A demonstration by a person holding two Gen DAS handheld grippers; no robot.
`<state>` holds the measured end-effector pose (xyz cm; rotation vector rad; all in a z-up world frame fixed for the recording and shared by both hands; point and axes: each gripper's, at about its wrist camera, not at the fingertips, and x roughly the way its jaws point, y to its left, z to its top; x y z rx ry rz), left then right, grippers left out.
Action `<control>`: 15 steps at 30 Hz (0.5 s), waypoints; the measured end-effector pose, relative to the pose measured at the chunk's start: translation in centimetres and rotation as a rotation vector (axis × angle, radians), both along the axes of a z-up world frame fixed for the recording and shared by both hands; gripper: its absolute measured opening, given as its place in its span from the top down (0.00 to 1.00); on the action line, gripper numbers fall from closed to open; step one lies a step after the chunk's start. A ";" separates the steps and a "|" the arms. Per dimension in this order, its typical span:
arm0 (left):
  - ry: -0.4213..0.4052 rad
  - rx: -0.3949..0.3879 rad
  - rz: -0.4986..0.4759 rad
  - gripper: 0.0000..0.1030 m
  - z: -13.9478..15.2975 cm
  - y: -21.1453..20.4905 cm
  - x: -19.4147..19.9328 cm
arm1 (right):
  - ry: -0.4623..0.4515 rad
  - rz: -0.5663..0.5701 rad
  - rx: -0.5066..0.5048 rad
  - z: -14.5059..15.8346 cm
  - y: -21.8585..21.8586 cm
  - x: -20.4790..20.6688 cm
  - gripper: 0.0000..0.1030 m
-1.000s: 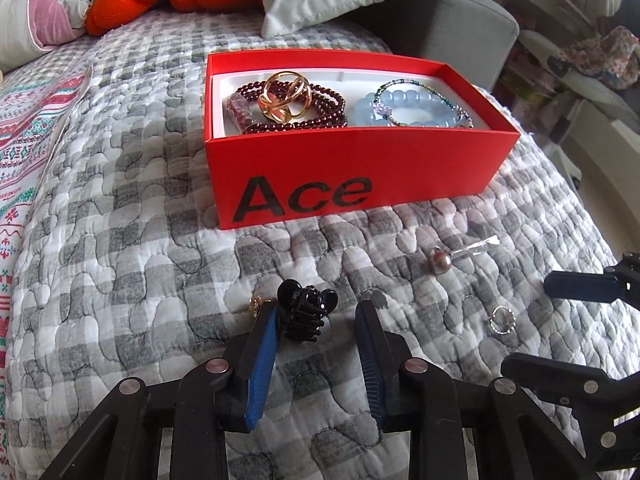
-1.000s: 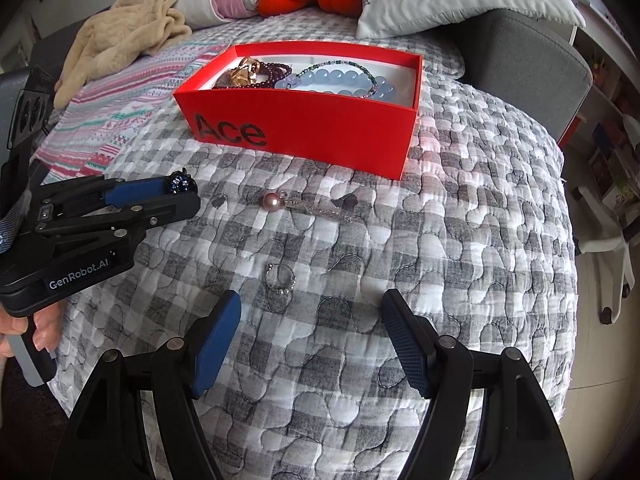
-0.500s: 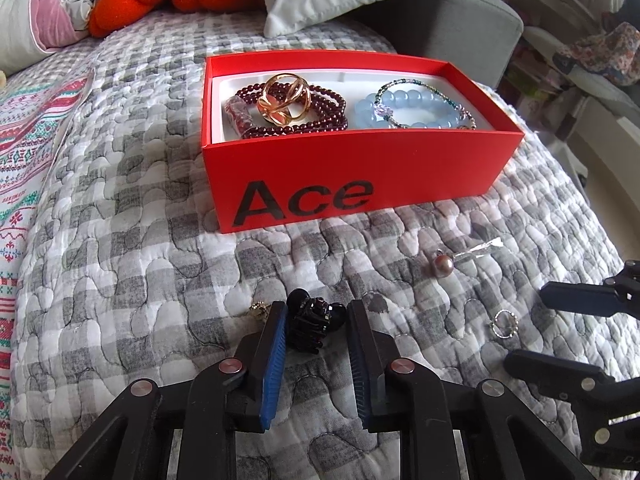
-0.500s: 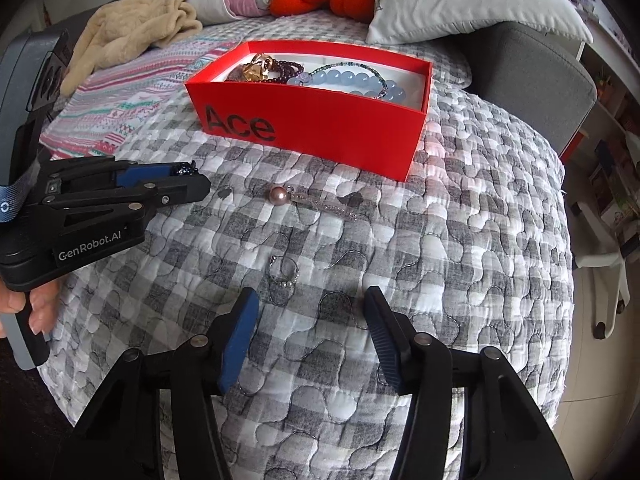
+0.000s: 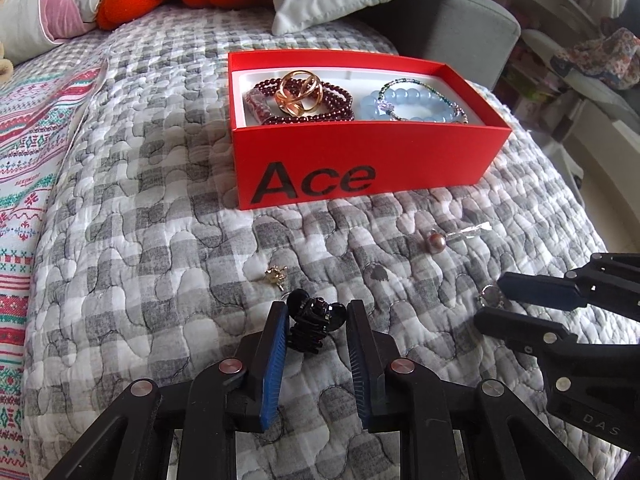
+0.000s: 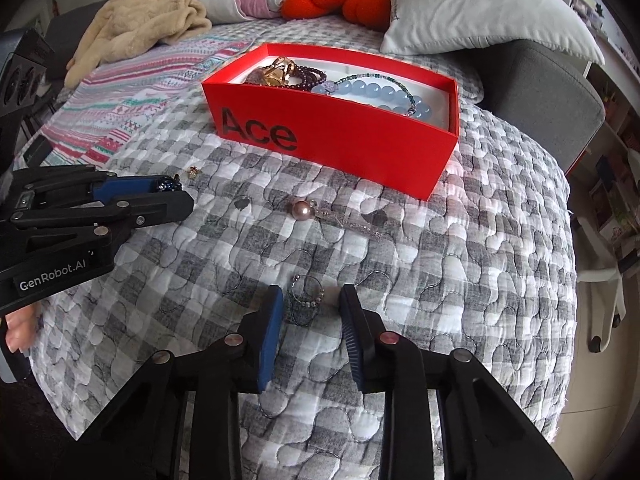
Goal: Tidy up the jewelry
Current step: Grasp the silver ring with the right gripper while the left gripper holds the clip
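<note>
Jaws of the left gripper (image 5: 316,322) stand partly open on either side of a black hair claw (image 5: 314,322) lying on the quilted bed (image 5: 140,240), the blue pads near its sides with a gap visible on the right, so nothing is held yet. The right gripper (image 6: 310,308) likewise sits partly open around a small silver ring (image 6: 307,294), gripping nothing. Both look to be in the closing-to-pick step (two picks at once, it seems); next each needs to pinch low enough to catch its piece without snagging quilt, then lift toward the red box (image 5: 360,160). Loose on the bed I count four pieces: one claw, one ring, one small gold earring (image 5: 276,274) and one pearl pin (image 5: 436,237). Inside the box: one gold ring-shaped piece (image 5: 298,88), one garnet bead bracelet (image 5: 320,100) (coiled in several loops), one pale blue bead bracelet (image 5: 404,104).
</note>
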<state>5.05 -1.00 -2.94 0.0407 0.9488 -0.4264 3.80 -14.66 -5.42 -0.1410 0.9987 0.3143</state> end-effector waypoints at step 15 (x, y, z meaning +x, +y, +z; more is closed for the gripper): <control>-0.028 -0.008 0.014 0.77 1.2 1.3 -0.6 | -0.011 -0.004 -0.006 0.5 0.2 0.4 0.83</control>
